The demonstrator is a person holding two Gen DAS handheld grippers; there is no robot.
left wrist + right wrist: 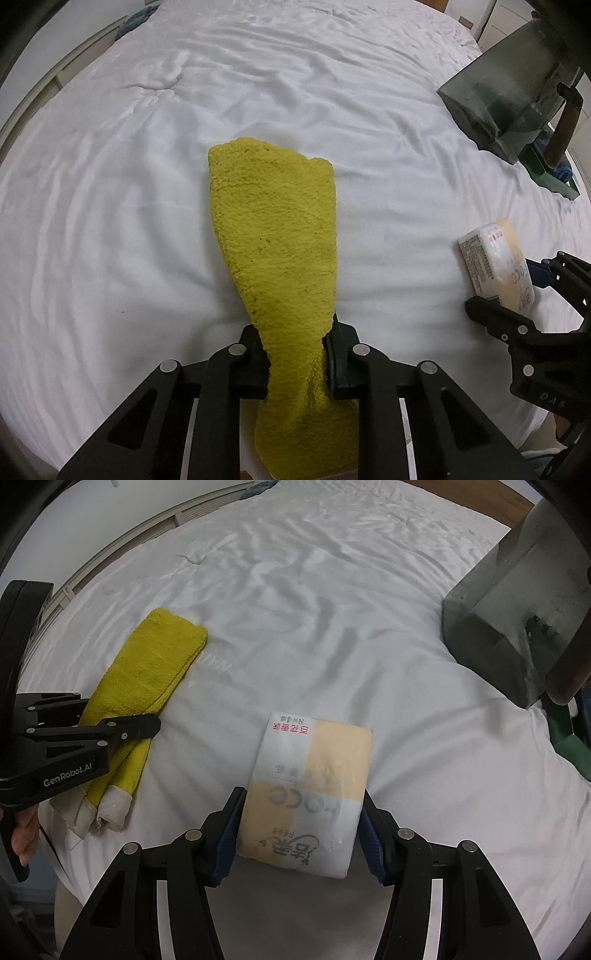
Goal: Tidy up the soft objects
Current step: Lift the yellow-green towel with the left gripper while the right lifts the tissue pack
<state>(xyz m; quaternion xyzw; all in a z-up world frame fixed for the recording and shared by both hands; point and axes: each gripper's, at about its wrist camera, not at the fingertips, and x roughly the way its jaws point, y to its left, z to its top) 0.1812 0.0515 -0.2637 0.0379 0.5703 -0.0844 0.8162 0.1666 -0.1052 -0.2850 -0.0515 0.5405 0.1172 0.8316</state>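
The yellow towel [275, 236] lies folded on the white sheet [110, 192], its near end pinched tight in my left gripper [295, 363]. Beside it to the right, the tissue pack [308, 786] sits on the sheet, squeezed between my right gripper's [301, 836] blue pads [371, 843]. A grey bin [506, 92] stands further off at the bed's right edge.

"GenRobot.AI" stands on the left gripper [149, 726]; the tissue pack [306, 797] shows large upside-down letters "FOCE".
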